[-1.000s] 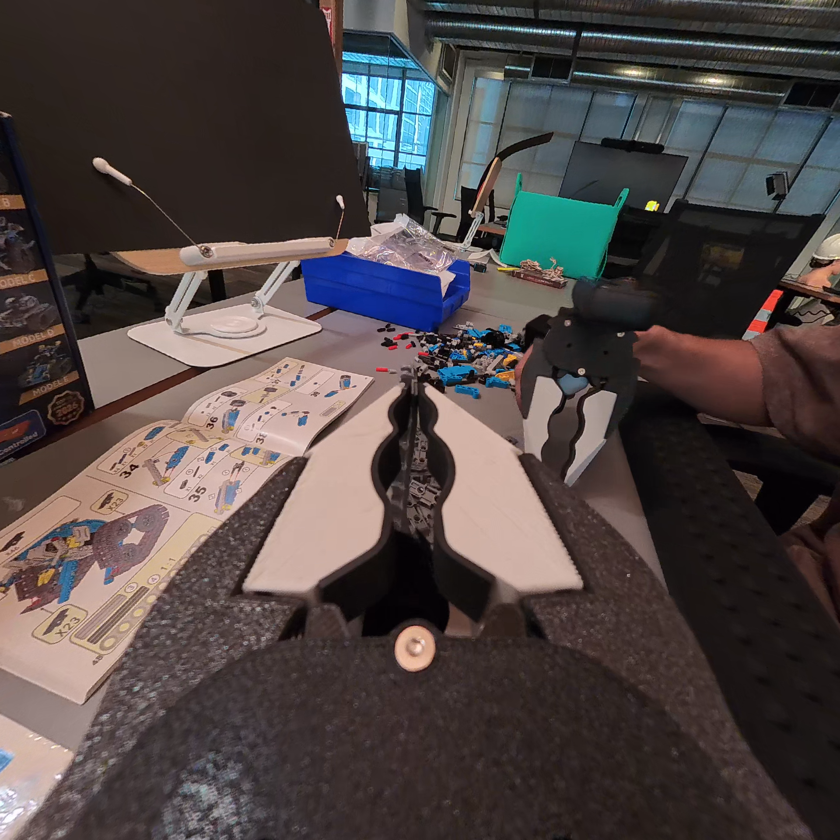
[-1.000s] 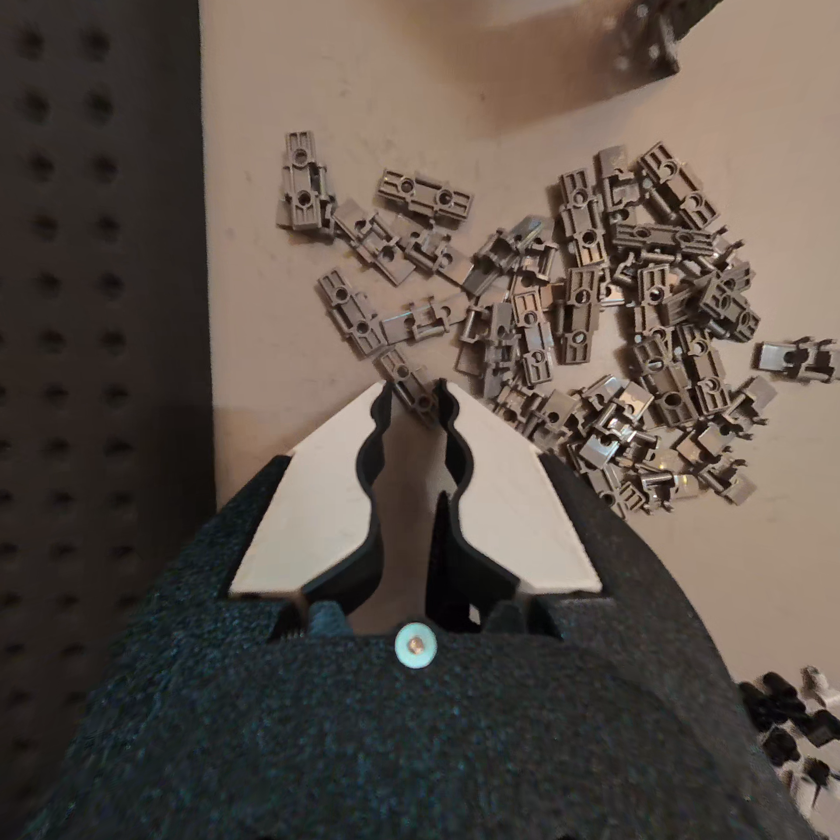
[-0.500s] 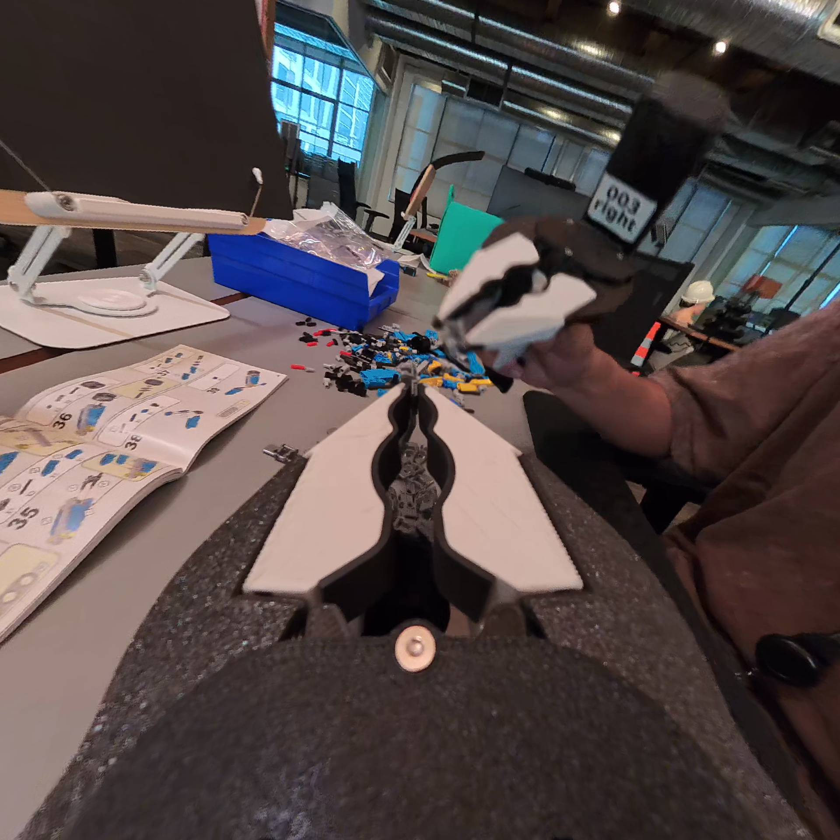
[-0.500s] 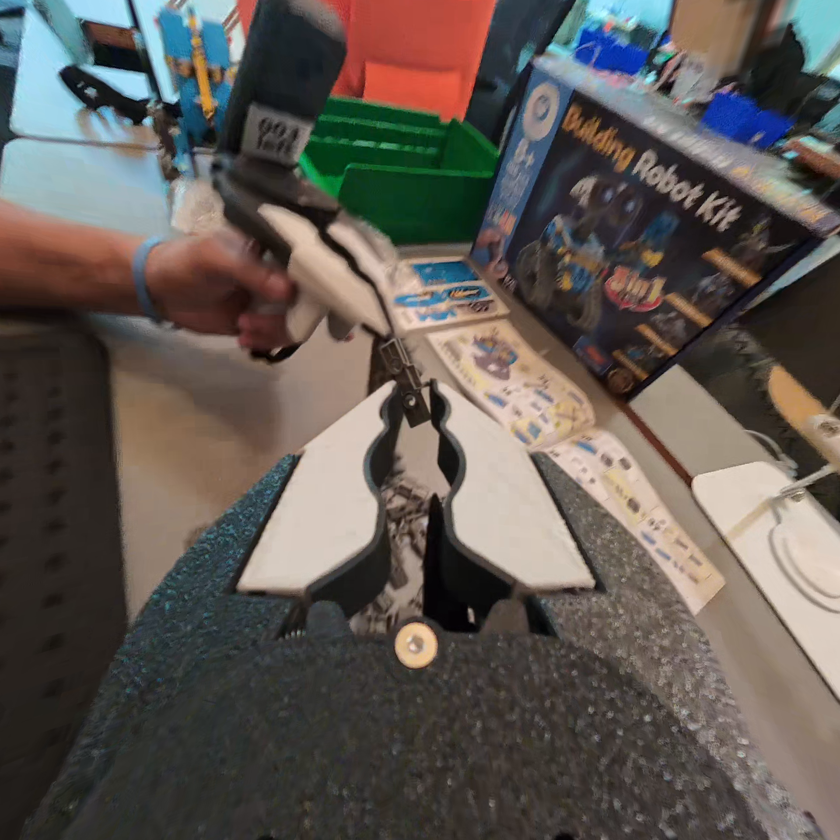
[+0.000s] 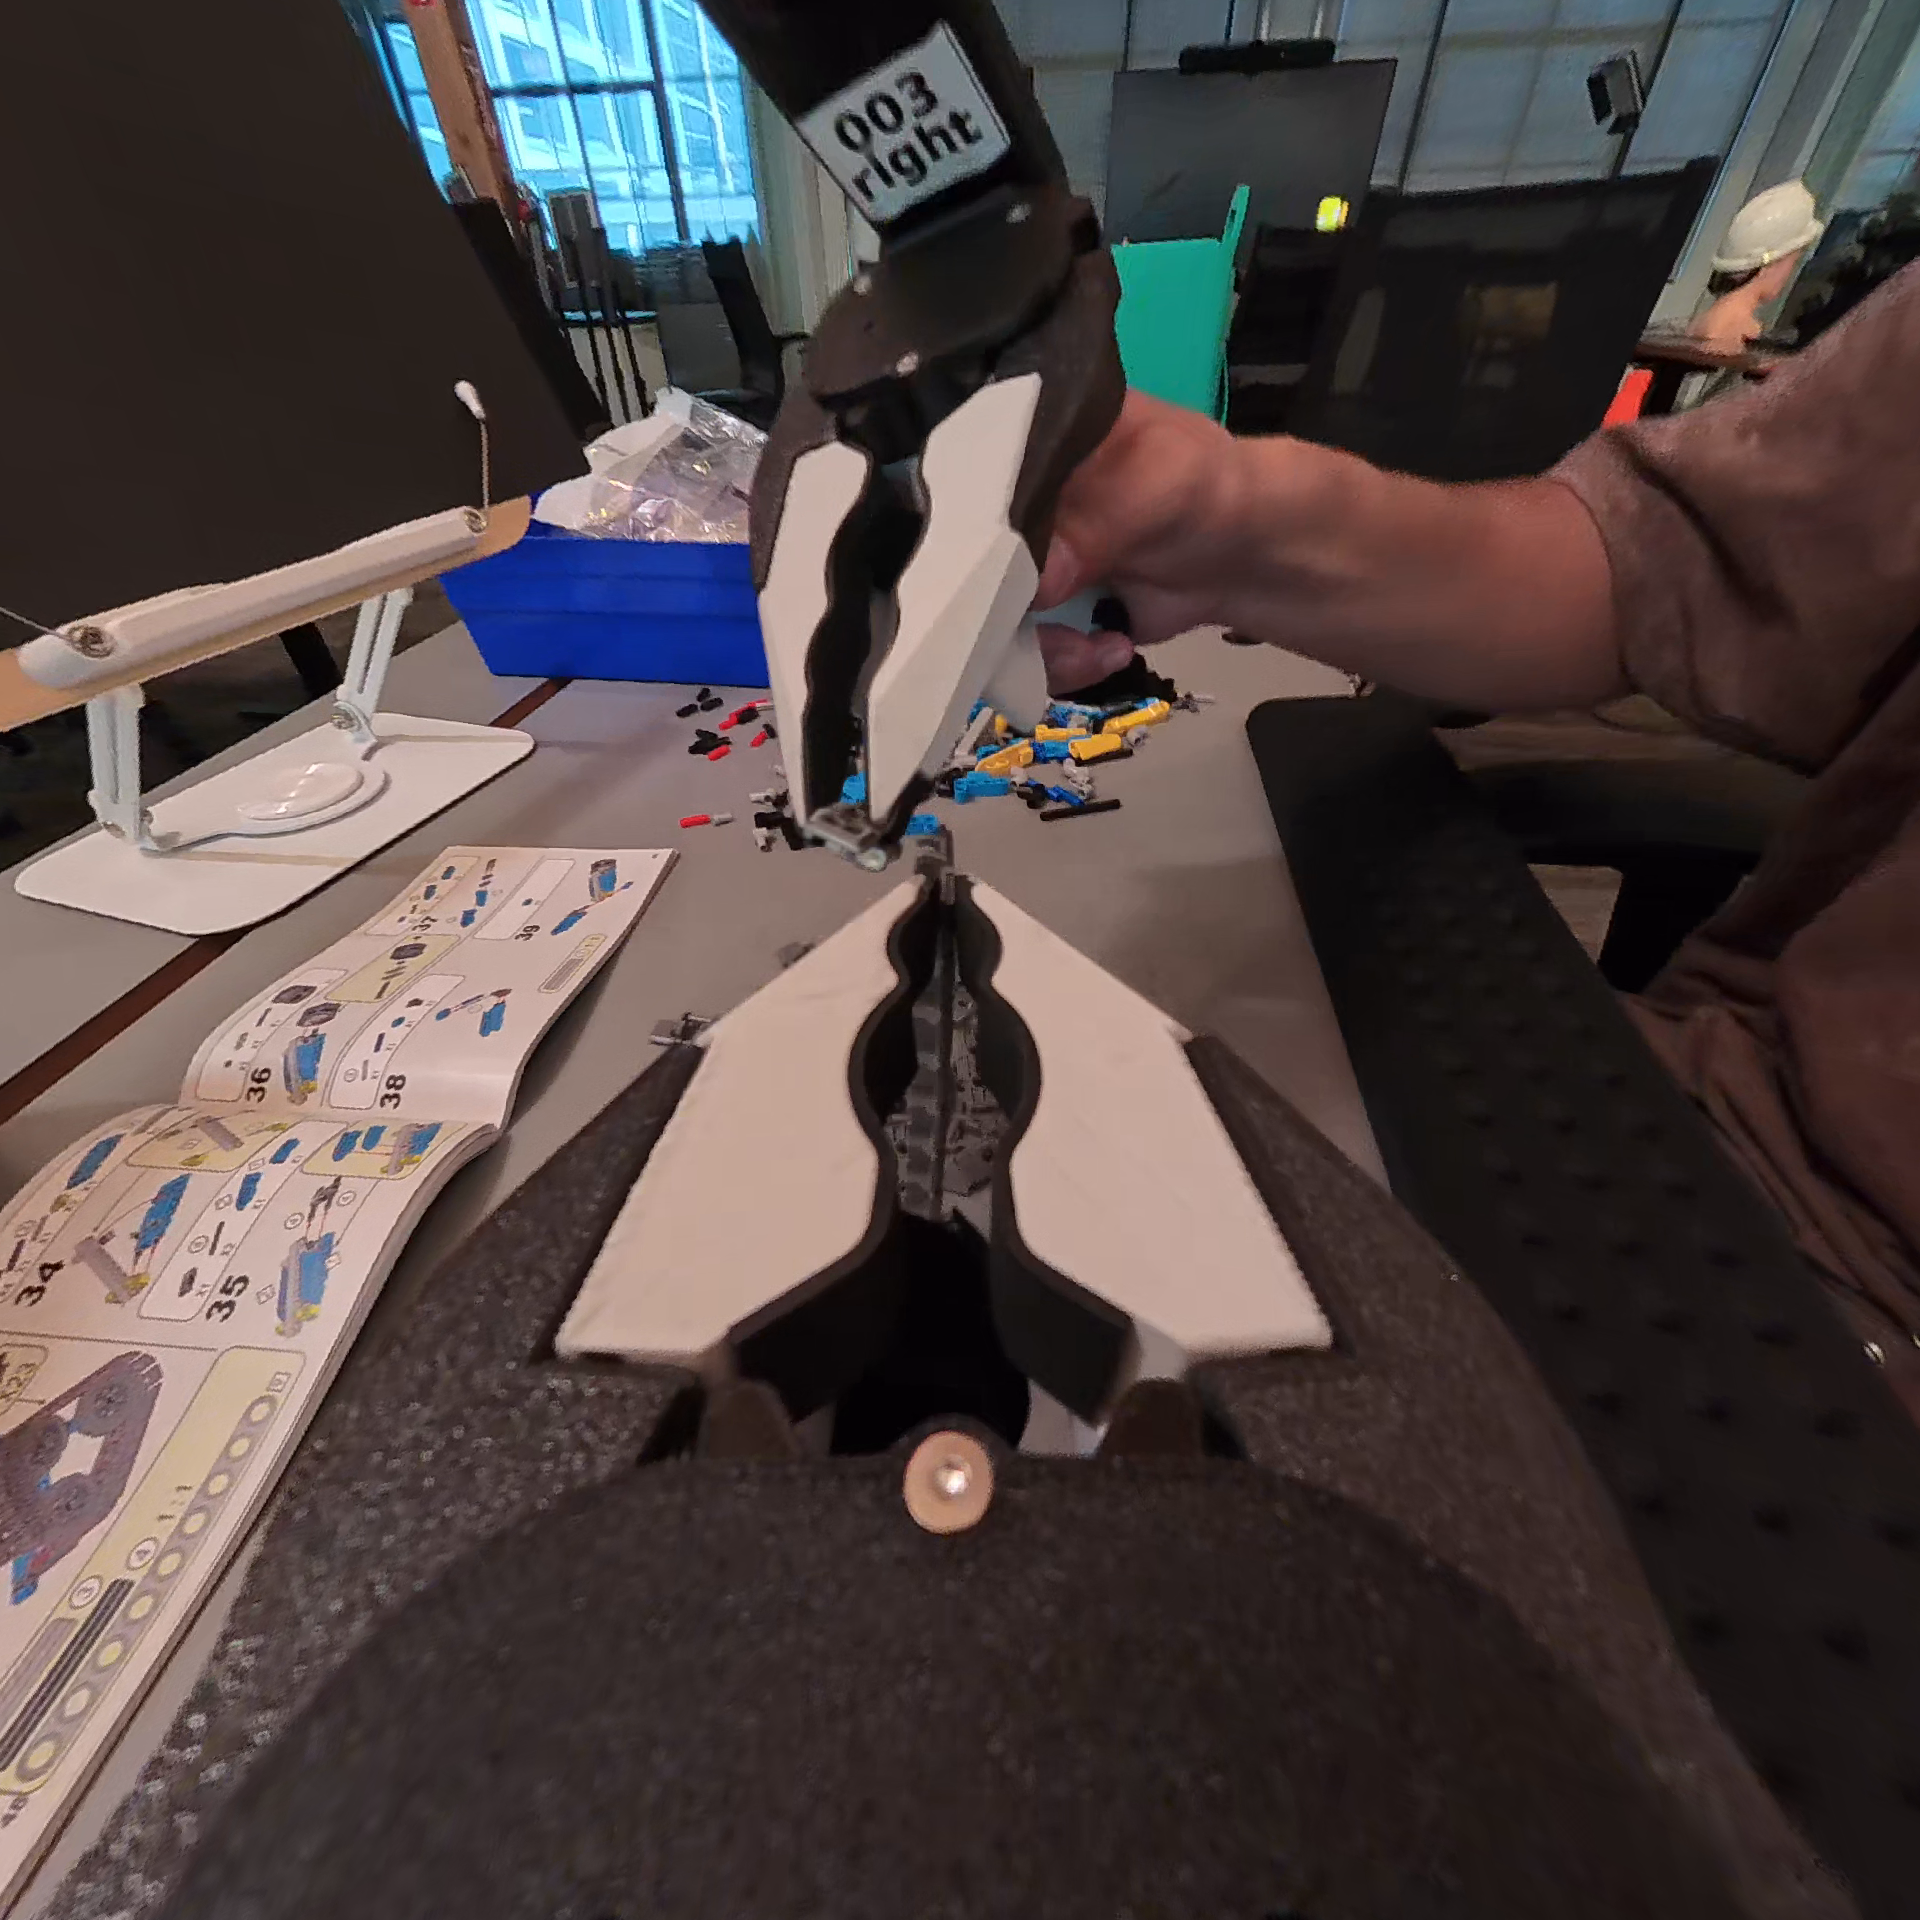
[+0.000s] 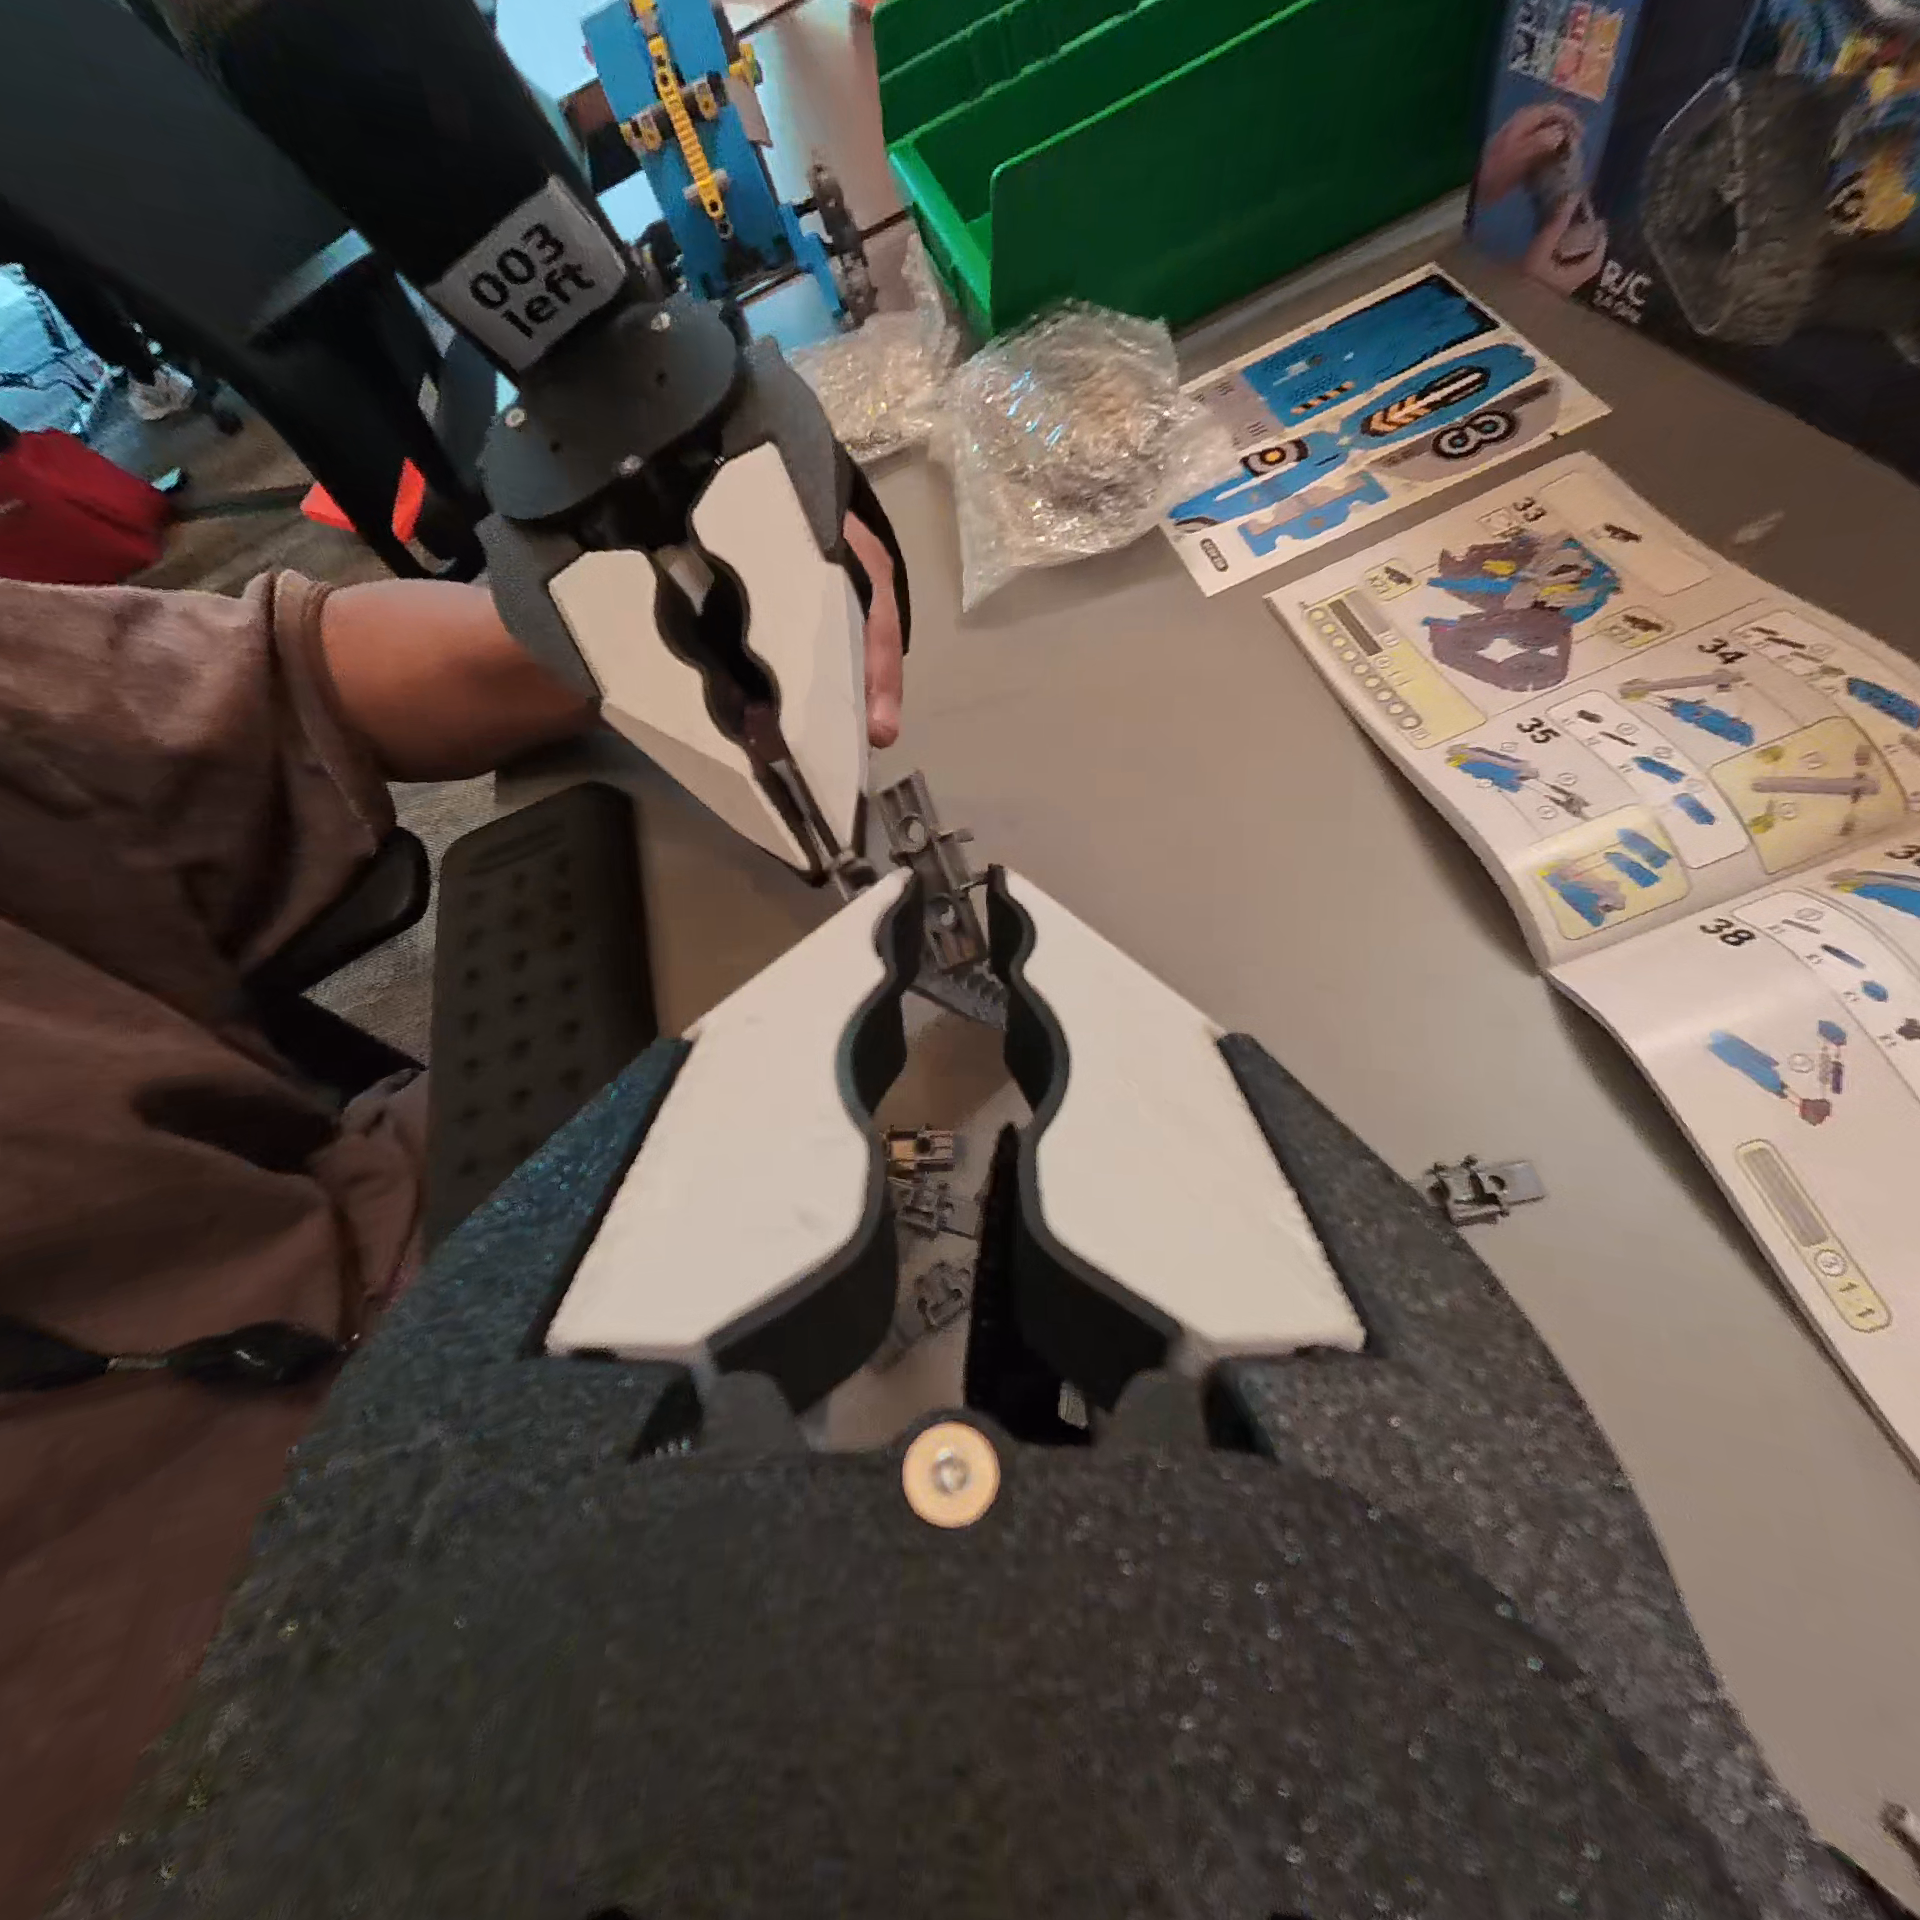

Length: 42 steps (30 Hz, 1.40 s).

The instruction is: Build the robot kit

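Note:
My left gripper [image 5: 940, 883] is shut on a thin grey track link [image 5: 940, 854], seen edge-on at its tips. My right gripper [image 5: 844, 821] comes down from above, shut on another grey track link [image 5: 850, 831]. The two tips are almost touching above the grey table [image 5: 1143, 935]. In the right wrist view my right gripper [image 6: 948, 883] pinches its link [image 6: 920, 831], which sticks out past the tips. The left gripper [image 6: 840, 862] points at it from the upper left with its dark link [image 6: 795, 795]. Loose grey links [image 6: 1475, 1190] lie on the table below.
An open instruction booklet [image 5: 312, 1091] lies to the left. A blue bin [image 5: 613, 613], a pile of small coloured parts [image 5: 1039, 748] and a white stand [image 5: 281, 790] sit behind. Green bins [image 6: 1143, 156], plastic bags [image 6: 1060, 436], a sticker sheet [image 6: 1371, 426] and a kit box [image 6: 1714, 156] show too. The tips of both grippers are at nearly the same place.
My right gripper closed on a grey link in the pile, lifted it and swung up to face the left gripper. The two tips have come together. The left gripper stayed shut on its link.

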Tool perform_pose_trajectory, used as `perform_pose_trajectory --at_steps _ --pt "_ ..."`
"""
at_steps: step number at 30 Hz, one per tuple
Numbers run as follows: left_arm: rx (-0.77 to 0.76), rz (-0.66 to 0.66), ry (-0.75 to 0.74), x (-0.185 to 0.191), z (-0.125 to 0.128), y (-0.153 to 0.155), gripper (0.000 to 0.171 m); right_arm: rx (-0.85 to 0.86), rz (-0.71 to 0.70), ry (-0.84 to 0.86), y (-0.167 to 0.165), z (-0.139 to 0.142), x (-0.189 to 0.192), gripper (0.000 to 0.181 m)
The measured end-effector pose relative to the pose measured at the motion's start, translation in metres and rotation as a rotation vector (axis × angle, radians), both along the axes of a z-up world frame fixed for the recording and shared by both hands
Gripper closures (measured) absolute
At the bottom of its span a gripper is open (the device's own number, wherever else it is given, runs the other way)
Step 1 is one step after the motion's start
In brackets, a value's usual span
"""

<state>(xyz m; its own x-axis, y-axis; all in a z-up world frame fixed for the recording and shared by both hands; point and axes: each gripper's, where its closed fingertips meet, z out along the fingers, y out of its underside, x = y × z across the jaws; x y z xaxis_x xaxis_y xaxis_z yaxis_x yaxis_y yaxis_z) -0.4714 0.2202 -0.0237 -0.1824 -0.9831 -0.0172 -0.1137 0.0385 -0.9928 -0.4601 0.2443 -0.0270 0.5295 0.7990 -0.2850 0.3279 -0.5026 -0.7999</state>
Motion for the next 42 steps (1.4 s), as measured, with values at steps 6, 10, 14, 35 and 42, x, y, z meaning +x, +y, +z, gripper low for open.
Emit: perform_pose_trajectory --at_steps 6,10,14,35,42 --pt "0.016 -0.008 0.045 0.003 -0.010 -0.002 0.170 -0.007 0.041 -0.104 -0.005 -0.006 -0.005 0.169" --pt "0.023 -0.014 0.052 0.003 -0.012 -0.003 0.170 0.019 0.045 -0.174 -0.005 -0.012 -0.002 0.169" --pt "0.020 -0.017 0.057 0.004 -0.013 -0.003 0.170 -0.014 0.057 -0.144 -0.008 -0.010 -0.001 0.170" --pt "-0.006 -0.067 0.130 0.015 -0.035 -0.016 0.170 -0.063 0.141 0.116 -0.024 -0.034 0.010 0.168" --pt "-0.003 -0.106 0.124 0.014 -0.036 -0.023 0.170 -0.067 0.231 0.200 -0.039 -0.036 0.009 0.151"
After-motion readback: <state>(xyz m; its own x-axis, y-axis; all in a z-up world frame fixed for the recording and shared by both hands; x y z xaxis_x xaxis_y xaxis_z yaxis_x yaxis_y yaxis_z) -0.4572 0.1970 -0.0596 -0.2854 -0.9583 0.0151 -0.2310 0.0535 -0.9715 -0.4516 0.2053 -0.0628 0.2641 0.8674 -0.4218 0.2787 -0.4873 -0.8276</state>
